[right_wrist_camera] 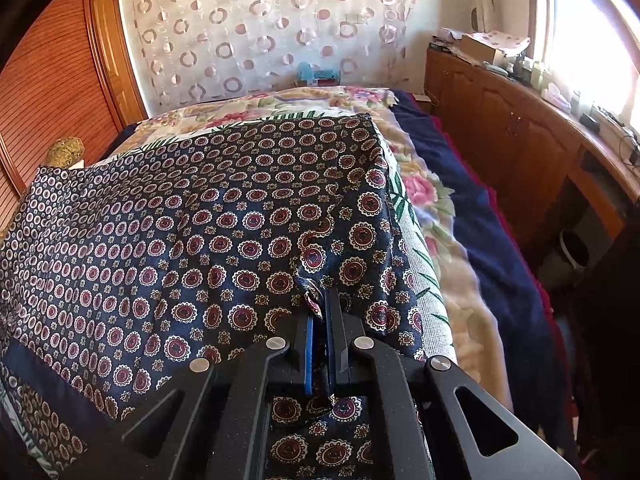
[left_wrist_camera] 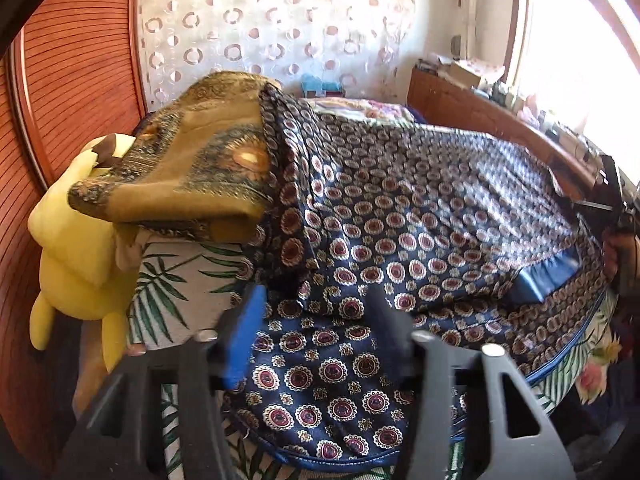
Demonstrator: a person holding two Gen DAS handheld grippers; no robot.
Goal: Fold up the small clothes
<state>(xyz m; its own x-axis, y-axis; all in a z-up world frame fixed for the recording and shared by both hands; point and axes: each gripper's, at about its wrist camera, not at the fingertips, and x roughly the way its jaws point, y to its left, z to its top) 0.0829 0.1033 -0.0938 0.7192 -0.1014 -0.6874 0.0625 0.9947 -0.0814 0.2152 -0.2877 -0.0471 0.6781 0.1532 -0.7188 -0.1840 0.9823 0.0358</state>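
A navy garment with red-and-cream medallions point(left_wrist_camera: 400, 216) lies spread over the bed; it also shows in the right wrist view point(right_wrist_camera: 200, 232). My left gripper point(left_wrist_camera: 312, 312) is open, its blue-padded fingers point(left_wrist_camera: 244, 332) standing wide apart over the garment's near rounded hem, with cloth lying between them. My right gripper point(right_wrist_camera: 320, 316) is shut on a bunched fold of the navy garment near its right side. The right gripper also shows at the far right of the left wrist view point(left_wrist_camera: 616, 216).
A folded ochre patterned cloth point(left_wrist_camera: 192, 168) sits on a yellow plush toy point(left_wrist_camera: 76, 256) at the left. A leaf-and-flower bedspread point(right_wrist_camera: 424, 216) covers the bed. A wooden slatted door point(left_wrist_camera: 72, 80) is left, a wooden cabinet point(right_wrist_camera: 512, 120) under the window right.
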